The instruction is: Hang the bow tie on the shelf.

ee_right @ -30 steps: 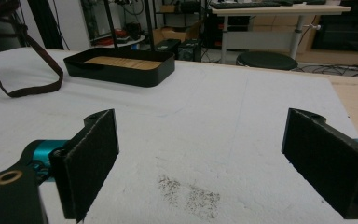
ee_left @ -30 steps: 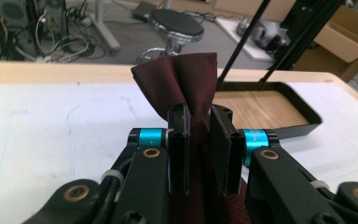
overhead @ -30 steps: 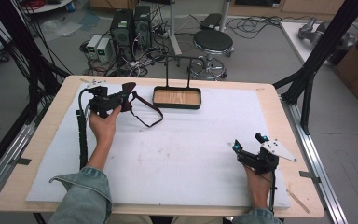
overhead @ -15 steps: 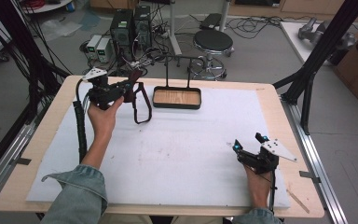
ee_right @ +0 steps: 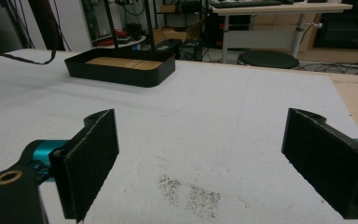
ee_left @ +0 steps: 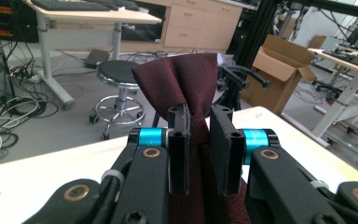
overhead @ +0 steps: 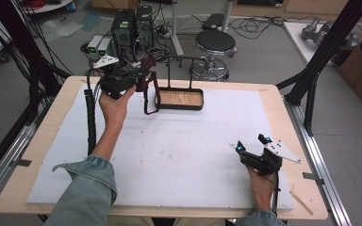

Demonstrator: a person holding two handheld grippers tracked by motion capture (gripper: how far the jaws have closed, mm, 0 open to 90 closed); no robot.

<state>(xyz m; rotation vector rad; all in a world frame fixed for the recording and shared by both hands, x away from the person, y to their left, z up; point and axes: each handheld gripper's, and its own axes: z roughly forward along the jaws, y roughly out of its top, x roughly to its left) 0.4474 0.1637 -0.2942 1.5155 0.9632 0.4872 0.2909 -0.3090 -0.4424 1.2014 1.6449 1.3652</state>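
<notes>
White padding covers the wooden tabletop [overhead: 188,155], with desks, cables and one round stool [overhead: 215,43] on the floor beyond. Item one: left gripper [overhead: 139,75], held raised over the far left part of the tabletop, jaws drawn close and pinching one dark red bow tie [ee_left: 179,79]; the tie's bow stands above the jaws in the left gripper view, and its black strap [overhead: 150,96] hangs in a loop below the gripper, just left of the tray. Item two: right gripper [overhead: 239,149], low over the near right part of the tabletop, jaws spread wide with nothing between them, bare padding showing in the gap. Item three: one black tray [overhead: 179,107] with a wooden floor and an upright black frame at its back, at the far middle of the tabletop; nothing lies in it. Count: two grippers, one bow tie, one tray.
</notes>
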